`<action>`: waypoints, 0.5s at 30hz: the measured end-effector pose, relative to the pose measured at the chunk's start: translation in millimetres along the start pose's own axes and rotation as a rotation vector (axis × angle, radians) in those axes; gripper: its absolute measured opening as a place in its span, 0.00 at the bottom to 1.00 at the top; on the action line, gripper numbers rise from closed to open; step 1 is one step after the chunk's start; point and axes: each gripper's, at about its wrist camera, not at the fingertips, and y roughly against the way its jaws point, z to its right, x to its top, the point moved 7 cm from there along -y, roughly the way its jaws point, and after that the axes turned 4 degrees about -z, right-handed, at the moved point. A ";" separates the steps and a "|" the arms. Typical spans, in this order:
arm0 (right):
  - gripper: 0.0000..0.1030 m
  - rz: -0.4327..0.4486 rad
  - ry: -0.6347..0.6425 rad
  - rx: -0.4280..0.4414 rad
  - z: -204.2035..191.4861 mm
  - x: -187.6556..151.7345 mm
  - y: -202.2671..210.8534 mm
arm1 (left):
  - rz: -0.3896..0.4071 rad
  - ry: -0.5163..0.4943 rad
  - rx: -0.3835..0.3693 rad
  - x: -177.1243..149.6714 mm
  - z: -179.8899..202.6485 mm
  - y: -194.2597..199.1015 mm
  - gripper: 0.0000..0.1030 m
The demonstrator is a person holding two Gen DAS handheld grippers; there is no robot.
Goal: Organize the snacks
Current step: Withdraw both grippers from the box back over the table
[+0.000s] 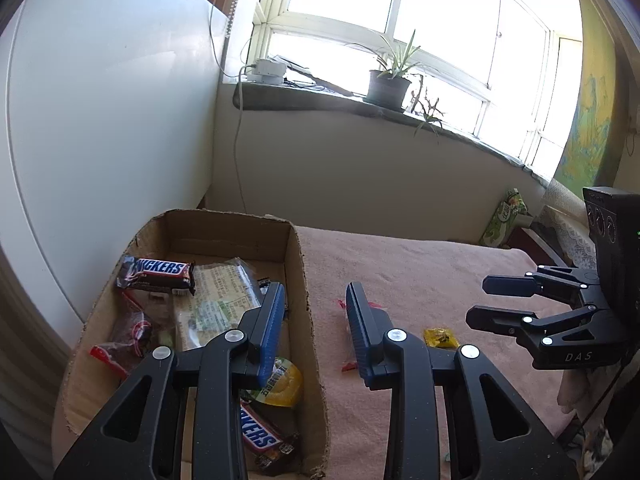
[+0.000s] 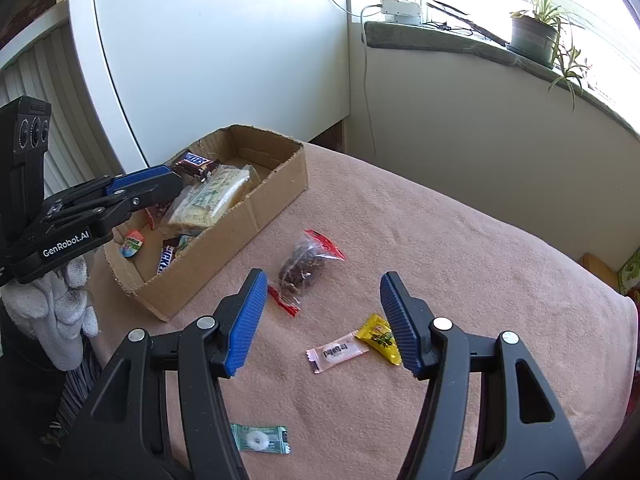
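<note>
The work surface is a table covered with a pink cloth point(image 2: 440, 240), set against a white wall under a window sill point(image 2: 440, 36). One potted plant point(image 2: 534, 34) and one white power adapter point(image 2: 401, 10) stand on the sill. A white cabinet panel point(image 2: 220, 48) stands behind the table's left end.

One open cardboard box point(image 2: 276, 194) sits at the left end of the cloth. It holds two Snickers bars, one at the far end point(image 1: 158, 274) and one at the near end point(image 1: 260, 434), one clear pack of pale biscuits point(image 2: 212, 200), one clear bag with red print point(image 1: 128, 332), one yellow-green sachet point(image 1: 280, 384) and one small round striped sweet point(image 2: 134, 244).

Four snacks lie loose on the cloth: one clear bag of dark pieces with red ends point(image 2: 306, 266), one yellow sachet point(image 2: 378, 338), one pink wrapped sweet point(image 2: 336, 352) and one green-wrapped ring mint point(image 2: 260, 438).

The left gripper point(image 1: 316, 332), held by a white-gloved hand point(image 2: 60, 312), hangs over the box's right wall, jaws slightly apart, nothing between them. The right gripper point(image 2: 324, 320) hovers above the loose snacks, jaws wide apart and empty.
</note>
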 end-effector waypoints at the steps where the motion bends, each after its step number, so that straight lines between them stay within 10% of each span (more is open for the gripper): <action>1: 0.60 -0.002 -0.010 -0.008 6.5 -2.6 0.2 | -0.003 -0.006 -0.005 -0.5 3.0 -1.0 0.30; 15: 0.60 -0.123 0.004 -0.030 53.5 -43.4 -26.3 | -0.142 -0.129 -0.149 -28.0 72.8 -34.3 0.30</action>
